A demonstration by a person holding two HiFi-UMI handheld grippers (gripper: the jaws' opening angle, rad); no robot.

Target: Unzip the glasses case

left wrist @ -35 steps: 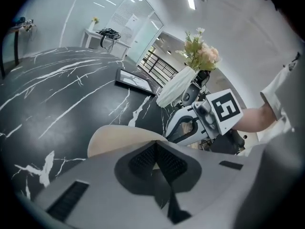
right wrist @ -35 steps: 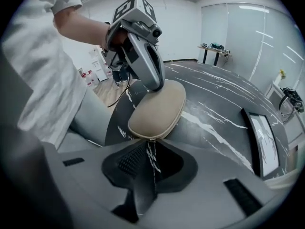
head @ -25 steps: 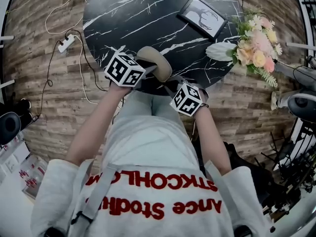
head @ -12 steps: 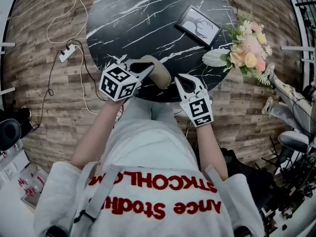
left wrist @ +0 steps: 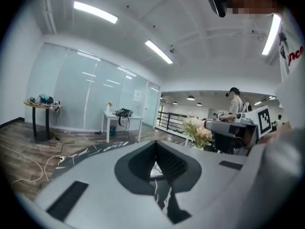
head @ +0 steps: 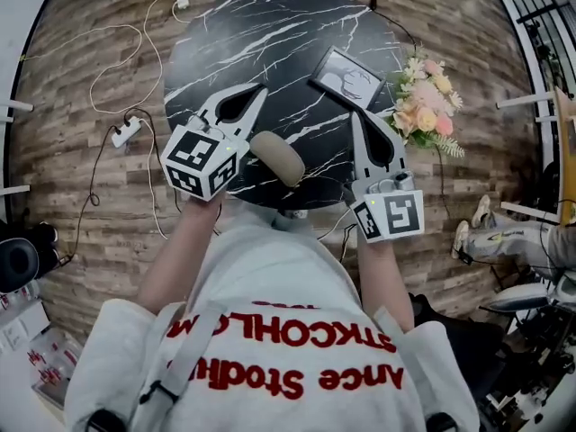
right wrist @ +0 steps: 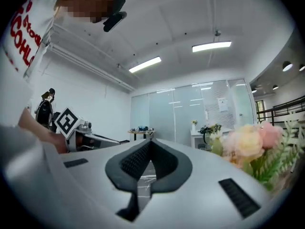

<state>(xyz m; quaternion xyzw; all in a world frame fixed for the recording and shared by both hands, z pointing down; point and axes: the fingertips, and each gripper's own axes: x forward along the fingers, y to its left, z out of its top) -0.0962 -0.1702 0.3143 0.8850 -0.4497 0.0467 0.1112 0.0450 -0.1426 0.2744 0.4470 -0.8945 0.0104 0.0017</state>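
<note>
Over the black marble tabletop, left gripper and right gripper hover, fingers together on nothing. Between them, at the tabletop's six o'clock edge, lies the beige glasses case, touching neither.

Wood-plank floor, black marble table

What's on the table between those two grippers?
A beige glasses case, lying on the dark marble table between the left gripper and the right gripper. The head view shows it.
</note>
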